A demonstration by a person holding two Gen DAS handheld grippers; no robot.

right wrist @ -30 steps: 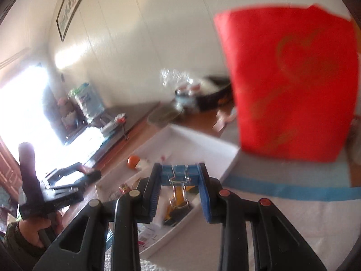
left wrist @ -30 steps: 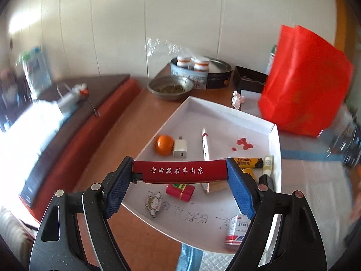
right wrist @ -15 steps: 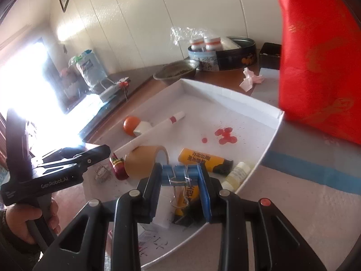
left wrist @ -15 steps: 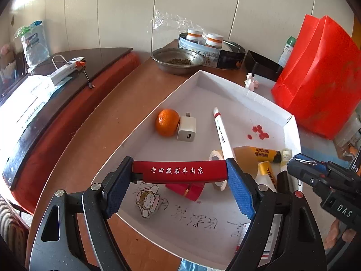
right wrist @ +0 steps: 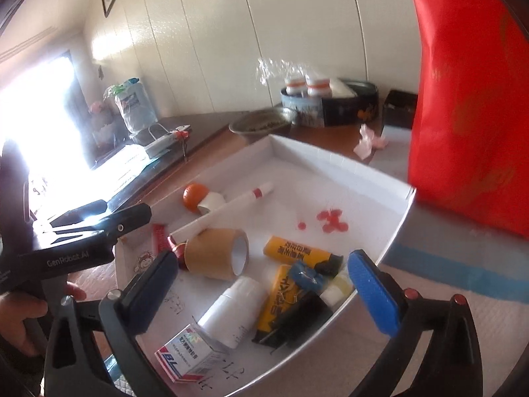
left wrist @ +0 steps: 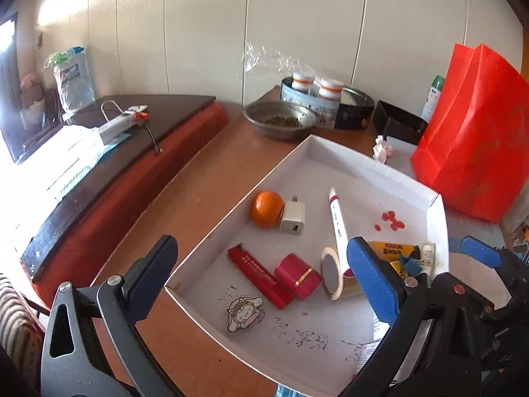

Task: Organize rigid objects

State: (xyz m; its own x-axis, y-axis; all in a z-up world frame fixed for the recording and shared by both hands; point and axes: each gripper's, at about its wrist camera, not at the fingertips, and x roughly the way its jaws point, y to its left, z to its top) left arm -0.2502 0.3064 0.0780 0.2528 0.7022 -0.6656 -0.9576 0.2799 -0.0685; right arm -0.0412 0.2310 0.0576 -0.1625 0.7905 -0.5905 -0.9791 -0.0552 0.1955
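Observation:
A white tray (left wrist: 344,155) on the wooden table holds small objects. The red lighter (left wrist: 259,275) lies in it beside a pink case (left wrist: 297,275), a tape roll (left wrist: 334,278), an orange (left wrist: 267,208), a white charger (left wrist: 292,220) and a pen (left wrist: 338,215). My left gripper (left wrist: 261,271) is open and empty above the tray's near corner. My right gripper (right wrist: 261,281) is open and empty over the tray's near end; a blue binder clip (right wrist: 305,276) lies below it on yellow tubes (right wrist: 299,251), by a white bottle (right wrist: 234,311) and a medicine box (right wrist: 188,357).
A red bag (left wrist: 472,152) stands right of the tray. A metal bowl (left wrist: 279,120), a round tin with bottles (left wrist: 325,102) and a black box (left wrist: 400,122) sit behind it. A dark bench (left wrist: 109,152) runs along the left. The left gripper's handle shows in the right wrist view (right wrist: 76,248).
Both grippers have opened. The red lighter left the left gripper and lies in the tray. The blue binder clip left the right gripper and lies on the yellow tubes.

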